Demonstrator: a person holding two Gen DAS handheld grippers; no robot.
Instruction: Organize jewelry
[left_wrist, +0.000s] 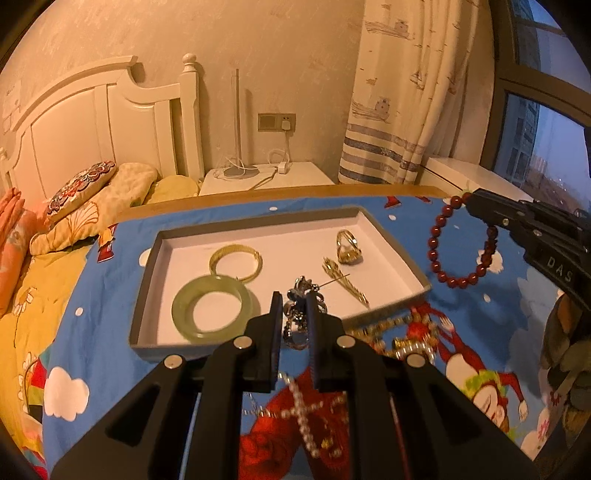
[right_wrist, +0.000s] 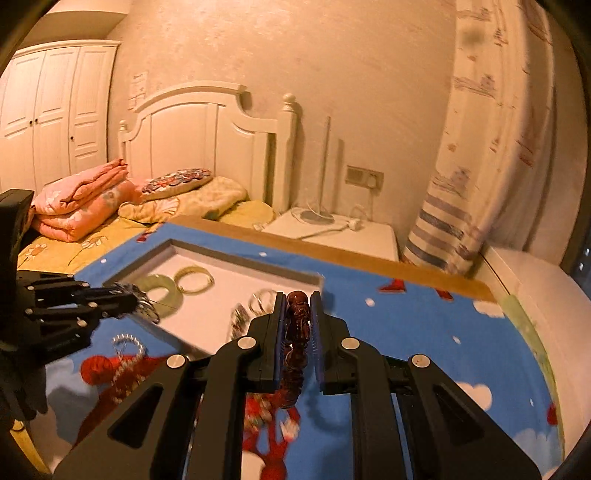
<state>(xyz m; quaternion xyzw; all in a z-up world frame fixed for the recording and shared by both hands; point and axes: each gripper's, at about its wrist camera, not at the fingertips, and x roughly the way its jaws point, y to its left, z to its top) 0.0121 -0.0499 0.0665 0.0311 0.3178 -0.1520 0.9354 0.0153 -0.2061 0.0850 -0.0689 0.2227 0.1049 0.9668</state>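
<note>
The left gripper (left_wrist: 293, 306) is clamping a dark silvery chain piece (left_wrist: 301, 295), knobbly and metallic. Below it, at six o'clock, a pearl cross necklace (left_wrist: 304, 417) is lying loose on the blue cartoon cloth (left_wrist: 110, 369), waiting with gold beads. The right gripper (right_wrist: 297, 310), at two o'clock, is pinching a red bead bracelet (left_wrist: 461, 243), round and glossy. Farther, at twelve o'clock, the white cardboard tray (left_wrist: 155, 243) is holding a smooth jade bangle (left_wrist: 212, 308), gold bangle (left_wrist: 236, 264), ring (left_wrist: 348, 247) and brooch (left_wrist: 345, 282). About half seems sorted.
</note>
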